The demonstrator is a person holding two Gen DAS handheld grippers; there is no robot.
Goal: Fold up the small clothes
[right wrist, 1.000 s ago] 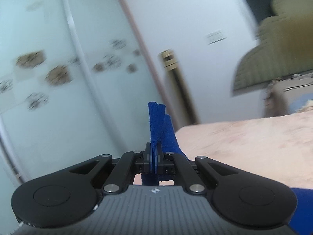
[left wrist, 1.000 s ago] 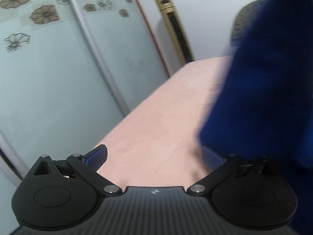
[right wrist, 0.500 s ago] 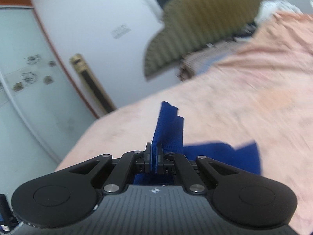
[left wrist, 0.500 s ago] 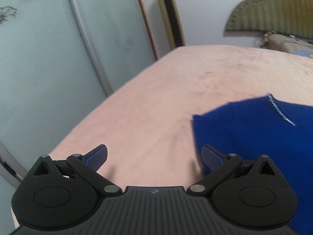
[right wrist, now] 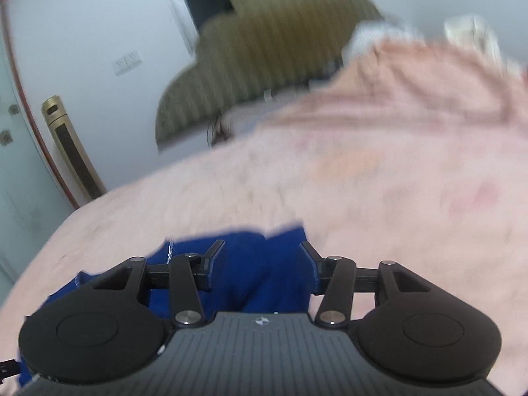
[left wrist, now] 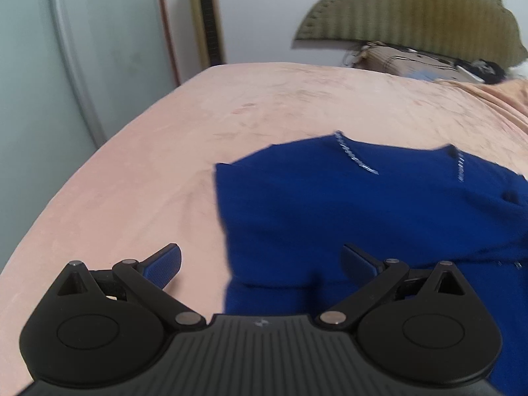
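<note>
Right tool (right wrist: pixel 261 259) opening over blue garment (left wrist: pixel 363 211), apparently released; left tool (left wrist: pixel 260 264) wide, empty.

No legible text, numbers or brand names in either view. Only mark: a small pale emblem, lower centre of frame, on the ribbed body of left gripper (left wrist: pixel 260 260) and right gripper (right wrist: pixel 262 257); not readable.

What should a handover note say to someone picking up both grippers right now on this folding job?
Left gripper: open, empty, over the near edge of the blue garment.
Right gripper: jaws opening, pads off the cloth, which lies between and under them.
The garment lies on the pink bed cover, spread but rumpled.
Done: garment laid down.
Left: smooth it and make the folds; none is clearly visible.
</note>
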